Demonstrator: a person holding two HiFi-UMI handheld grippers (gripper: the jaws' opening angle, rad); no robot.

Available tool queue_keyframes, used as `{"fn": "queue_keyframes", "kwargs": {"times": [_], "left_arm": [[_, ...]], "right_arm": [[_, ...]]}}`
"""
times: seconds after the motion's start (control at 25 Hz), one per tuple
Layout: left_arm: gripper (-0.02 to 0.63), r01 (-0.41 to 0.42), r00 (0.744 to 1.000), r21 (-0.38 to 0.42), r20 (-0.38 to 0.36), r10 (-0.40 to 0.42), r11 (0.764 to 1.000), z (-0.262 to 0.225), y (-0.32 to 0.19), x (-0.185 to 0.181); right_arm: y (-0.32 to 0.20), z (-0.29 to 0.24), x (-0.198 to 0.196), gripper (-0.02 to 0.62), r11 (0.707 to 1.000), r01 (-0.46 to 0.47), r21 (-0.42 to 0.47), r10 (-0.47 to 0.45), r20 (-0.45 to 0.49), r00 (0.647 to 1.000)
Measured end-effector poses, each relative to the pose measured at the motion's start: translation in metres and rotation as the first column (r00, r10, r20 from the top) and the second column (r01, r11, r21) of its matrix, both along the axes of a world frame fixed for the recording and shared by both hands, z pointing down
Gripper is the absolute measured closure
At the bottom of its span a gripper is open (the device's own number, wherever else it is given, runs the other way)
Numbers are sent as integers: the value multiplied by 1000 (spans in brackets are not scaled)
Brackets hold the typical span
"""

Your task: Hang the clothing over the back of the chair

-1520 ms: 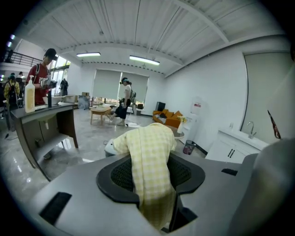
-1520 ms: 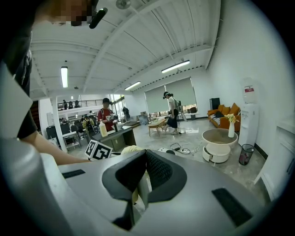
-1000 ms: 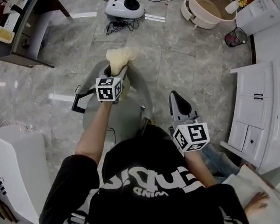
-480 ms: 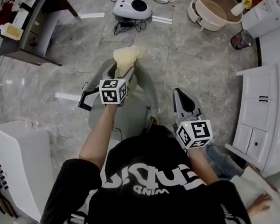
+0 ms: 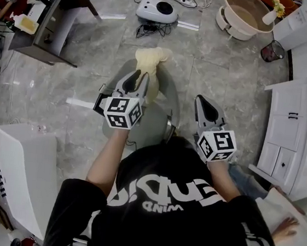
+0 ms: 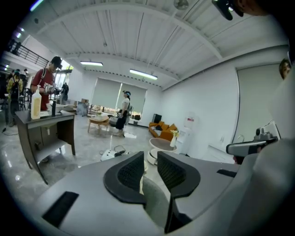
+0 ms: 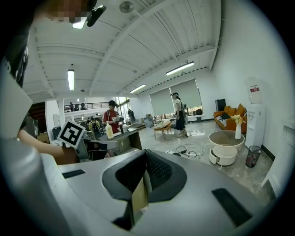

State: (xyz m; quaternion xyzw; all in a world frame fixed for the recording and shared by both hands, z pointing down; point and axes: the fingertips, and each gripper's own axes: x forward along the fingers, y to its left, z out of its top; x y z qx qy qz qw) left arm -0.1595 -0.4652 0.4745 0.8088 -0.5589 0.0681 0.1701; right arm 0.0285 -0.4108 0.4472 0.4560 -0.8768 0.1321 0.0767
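Observation:
A cream garment (image 5: 152, 64) lies bunched over the top of the grey chair's back (image 5: 165, 91). My left gripper (image 5: 134, 80) hovers just short of it, above the chair. Its jaws are closing with a gap still between them and nothing in that gap. In the left gripper view (image 6: 150, 159) a thin cream strip (image 6: 141, 182) and the grey chair back (image 6: 154, 205) show through the gap. My right gripper (image 5: 204, 102) hangs to the right of the chair, jaws together and holding nothing, as the right gripper view (image 7: 145, 156) also shows.
Beyond the chair a white device (image 5: 157, 9) with cables sits on the marble floor. A round tub (image 5: 247, 14) and a black basket (image 5: 273, 50) stand at the far right. A white cabinet (image 5: 295, 136) is at the right, a dark desk (image 5: 49, 19) at the left, a white box (image 5: 21, 171) at the near left.
The left gripper has come off the cream garment and drawn back and up from it. The garment stays on the chair back. The right gripper has kept still.

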Motion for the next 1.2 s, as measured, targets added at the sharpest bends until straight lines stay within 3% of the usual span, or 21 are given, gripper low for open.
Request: {"fn": "queue_keyframes", "kwargs": {"times": [0.12,0.2,0.52,0.8,0.96,1.2], "left_arm": [[576,-8,1000,39,-18,9,999,-25,23,-1],[589,-10,999,62,-32,12,998,-39,39,-3],[589,23,999,140,-42,-18,990,-71,90,-15],[589,64,998,176,-28,-60,982,-62,125,-34],[591,95,995,171,-50,-87,981,-53,132,-35],[591,77,997,181,-39,-71,980,-57,129,-28]], "right_arm": [[6,-6,-6,580,1000,10,13,-10,4,1000],[10,-10,-11,580,999,23,22,-23,4,1000],[27,-23,-19,580,996,61,66,-62,5,998],[37,-25,-25,580,994,70,84,-70,3,998],[38,-21,-26,580,994,72,80,-73,8,997],[39,-22,-25,581,994,56,95,-57,7,998]]}}
